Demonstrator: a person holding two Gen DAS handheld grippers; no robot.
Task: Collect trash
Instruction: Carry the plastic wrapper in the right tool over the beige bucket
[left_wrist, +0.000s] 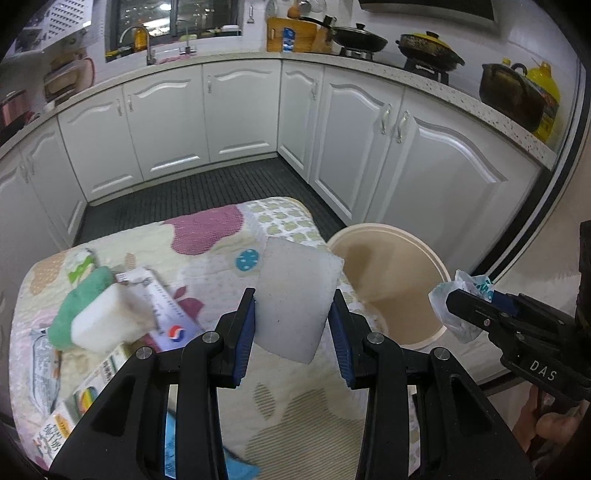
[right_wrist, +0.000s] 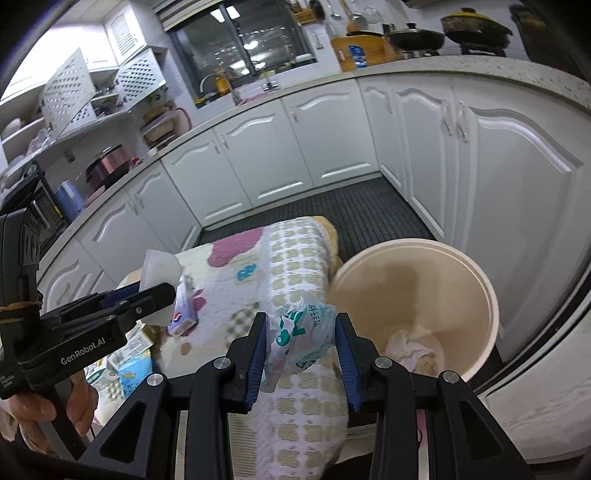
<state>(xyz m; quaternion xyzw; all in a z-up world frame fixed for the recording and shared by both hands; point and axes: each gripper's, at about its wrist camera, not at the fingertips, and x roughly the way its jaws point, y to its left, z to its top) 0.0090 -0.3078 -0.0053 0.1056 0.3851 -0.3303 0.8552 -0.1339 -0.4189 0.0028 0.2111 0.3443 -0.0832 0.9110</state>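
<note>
- Left tool (left_wrist: 291, 325) clamped on a white foam block (left_wrist: 297, 299), held above the quilted counter (left_wrist: 280, 402), short of the bin (left_wrist: 436, 266). Block tilted, gripped only at its lower half: likely to pivot or slide out if swung fast.
- Right tool (right_wrist: 301, 345) closed on a crumpled wrapper (right_wrist: 295, 332), over the counter edge and just beside the bin (right_wrist: 487, 295), not yet over its mouth. Thin, slick film; could slip free early and land on the quilt or the floor mat.
- Both tools near each other on the bin side; risk of a clash if both head for the mouth together. Better one at a time.
- Bin light-looking and standing by the counter edge; a knock on the rim could tip it and spill the tissue (right_wrist: 406, 345) already inside.
- Wrapper may cling to a pad on release; hard to judge from this blurred view.
- More trash left on the counter: a sponge (left_wrist: 99, 314), a toothpaste box (left_wrist: 166, 314), packets at the near left. Low swing of the left tool could sweep these off the edge.
</note>
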